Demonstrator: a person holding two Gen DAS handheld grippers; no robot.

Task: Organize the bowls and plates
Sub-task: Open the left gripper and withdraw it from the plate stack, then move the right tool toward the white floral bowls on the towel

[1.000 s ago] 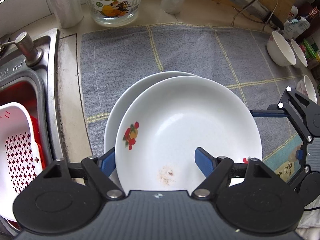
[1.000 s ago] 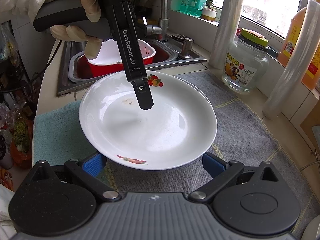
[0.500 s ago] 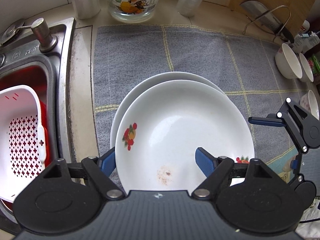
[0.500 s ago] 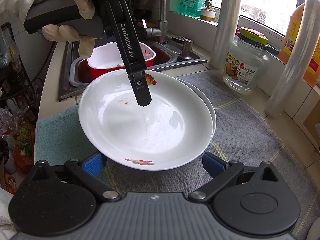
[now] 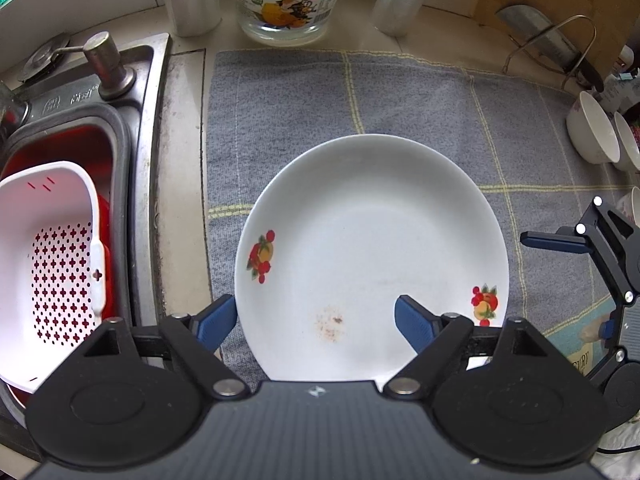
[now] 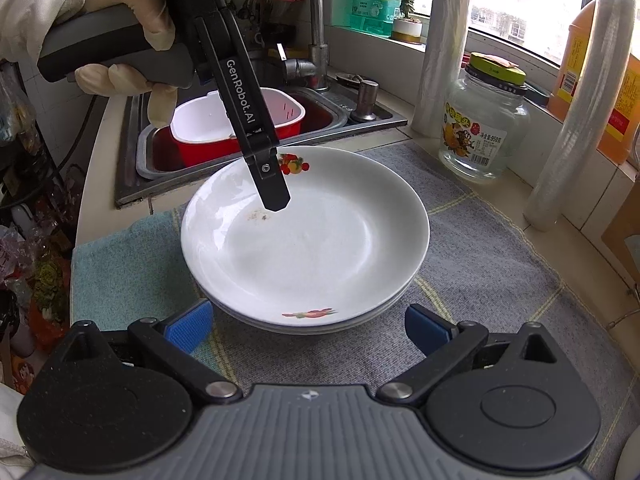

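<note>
Left gripper jaws, just opening, straddle the top plate rim unpressed; right gripper wide, empty. 2 stacked plates, 3 bowls.

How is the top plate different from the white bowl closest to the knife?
The top plate lies flat on a lower plate; the bowl is tipped on its side. The top plate is wide and shallow; the bowl is narrower and deeper. The top plate's inside faces up, showing fruit pictures and a brownish smudge; the bowl's inside faces away, unseen. Both are white.
</note>
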